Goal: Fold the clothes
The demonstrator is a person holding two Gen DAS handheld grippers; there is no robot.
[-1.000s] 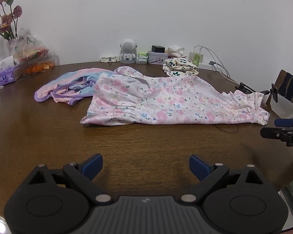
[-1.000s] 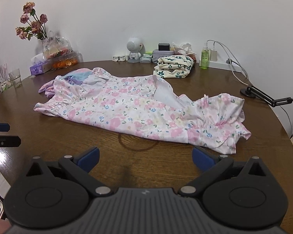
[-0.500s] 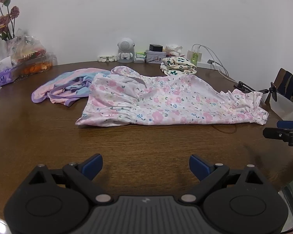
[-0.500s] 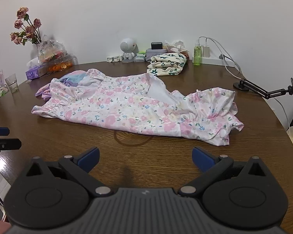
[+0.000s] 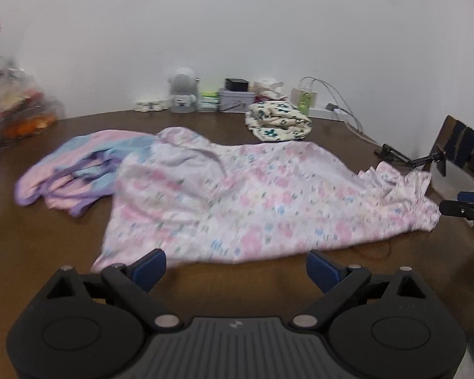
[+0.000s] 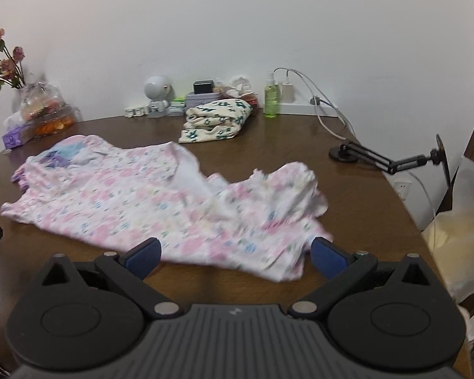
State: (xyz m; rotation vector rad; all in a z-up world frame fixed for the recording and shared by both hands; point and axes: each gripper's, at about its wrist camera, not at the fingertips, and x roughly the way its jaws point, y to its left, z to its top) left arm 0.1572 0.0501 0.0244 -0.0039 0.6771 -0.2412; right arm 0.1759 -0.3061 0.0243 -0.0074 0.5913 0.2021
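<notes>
Left gripper (image 5: 236, 264): black body, blue fingertip pads (image 5: 149, 264) | right gripper (image 6: 235, 254): same, silver pivot screws, ribbed grey centre

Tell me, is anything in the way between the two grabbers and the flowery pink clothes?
Nothing visible is. The left gripper and the right gripper are both open, and only bare brown table lies between their fingers and the near edge of the floral garment. The pastel garment lies off to the side.

The right gripper (image 6: 233, 254) is hovering with blue fingers (image 6: 142, 254) spread wide over the near hem of a pink floral cotton garment (image 6: 161, 202) lying on the brown wooden counter (image 6: 268, 145).
</notes>
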